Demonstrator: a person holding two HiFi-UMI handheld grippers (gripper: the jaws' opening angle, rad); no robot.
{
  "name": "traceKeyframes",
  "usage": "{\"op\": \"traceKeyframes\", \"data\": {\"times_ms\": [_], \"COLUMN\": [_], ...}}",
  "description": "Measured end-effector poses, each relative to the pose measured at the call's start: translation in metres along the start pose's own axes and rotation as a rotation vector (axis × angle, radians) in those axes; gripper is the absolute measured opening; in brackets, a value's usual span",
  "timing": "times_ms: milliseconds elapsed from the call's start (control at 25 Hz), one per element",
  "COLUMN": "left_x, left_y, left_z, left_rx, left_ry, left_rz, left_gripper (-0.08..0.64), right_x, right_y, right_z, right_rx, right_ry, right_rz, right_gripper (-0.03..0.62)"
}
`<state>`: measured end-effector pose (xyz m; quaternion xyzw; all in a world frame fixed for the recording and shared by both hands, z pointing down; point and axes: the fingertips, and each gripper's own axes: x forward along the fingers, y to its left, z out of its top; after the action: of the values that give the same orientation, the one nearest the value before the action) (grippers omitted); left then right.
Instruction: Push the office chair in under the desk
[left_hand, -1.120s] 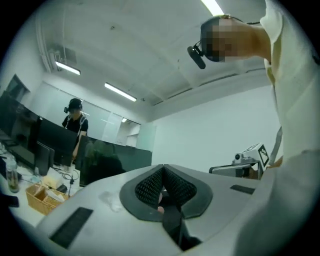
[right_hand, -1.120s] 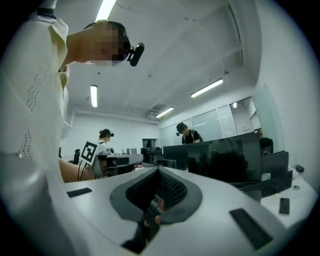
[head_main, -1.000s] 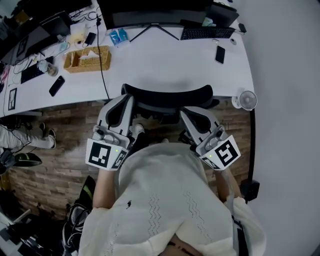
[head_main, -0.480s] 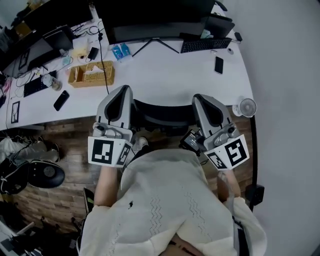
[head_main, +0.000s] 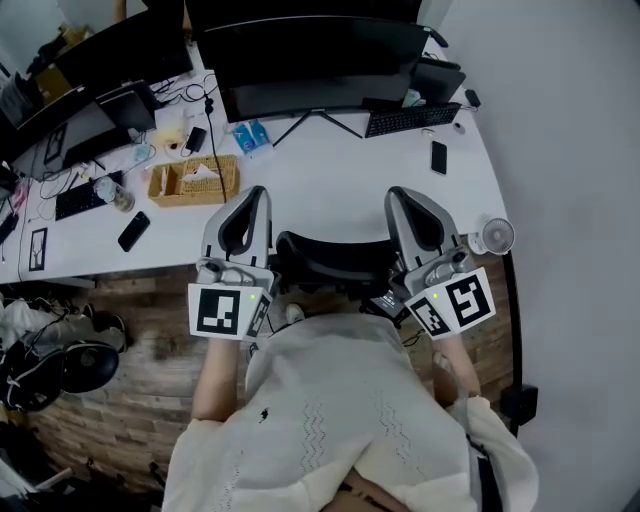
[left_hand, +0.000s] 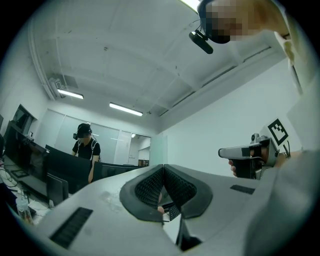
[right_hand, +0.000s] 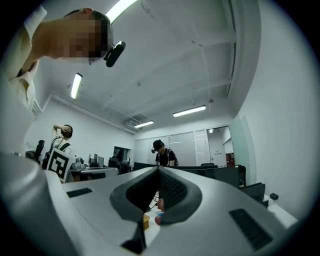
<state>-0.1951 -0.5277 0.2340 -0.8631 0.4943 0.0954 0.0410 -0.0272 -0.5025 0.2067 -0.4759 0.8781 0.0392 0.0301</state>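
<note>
Jaws closed, empty, the left gripper (head_main: 257, 196) and right gripper (head_main: 400, 197) flank the black office chair (head_main: 330, 262) at the cluttered white desk (head_main: 330, 165).

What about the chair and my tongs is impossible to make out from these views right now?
1. Office chair seat and wheels: in the head view, hidden behind its backrest and the person's torso, so its depth under the desk is unclear.
2. Whether left tongs or right tongs touch the chair: head view looks from above; both gripper views show the room, not the chair.
</note>
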Motion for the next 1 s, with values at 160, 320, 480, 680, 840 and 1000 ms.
{"op": "traceKeyframes", "data": {"times_ms": [160, 320, 480, 680, 840, 1000], "left_x": [0.003, 0.005, 0.008, 0.012, 0.017, 0.019], "left_y": [0.004, 0.008, 0.013, 0.017, 0.017, 0.02], "left_z": [-0.002, -0.004, -0.008, -0.015, -0.015, -0.018], "left_rx": [-0.002, 0.0, -0.012, -0.043, -0.05, -0.047], "left_ry": [0.002, 0.0, -0.002, -0.002, -0.005, -0.001], "left_rz": [-0.022, -0.042, -0.04, -0.04, -0.039, -0.034], "left_gripper": [0.014, 0.014, 0.014, 0.014, 0.014, 0.014], "right_x": [0.007, 0.014, 0.024, 0.031, 0.034, 0.037], "right_y": [0.0, -0.005, -0.008, -0.011, -0.017, -0.018], "right_z": [-0.004, -0.009, -0.014, -0.021, -0.027, -0.026], "right_rx": [0.002, 0.017, 0.004, -0.011, 0.015, 0.016], "right_ry": [0.004, -0.003, 0.003, 0.045, 0.094, 0.102], "right_rz": [-0.021, -0.061, -0.079, -0.108, -0.126, -0.124], "right_gripper": [0.0, 0.0, 0.0, 0.0, 0.0, 0.0]}}
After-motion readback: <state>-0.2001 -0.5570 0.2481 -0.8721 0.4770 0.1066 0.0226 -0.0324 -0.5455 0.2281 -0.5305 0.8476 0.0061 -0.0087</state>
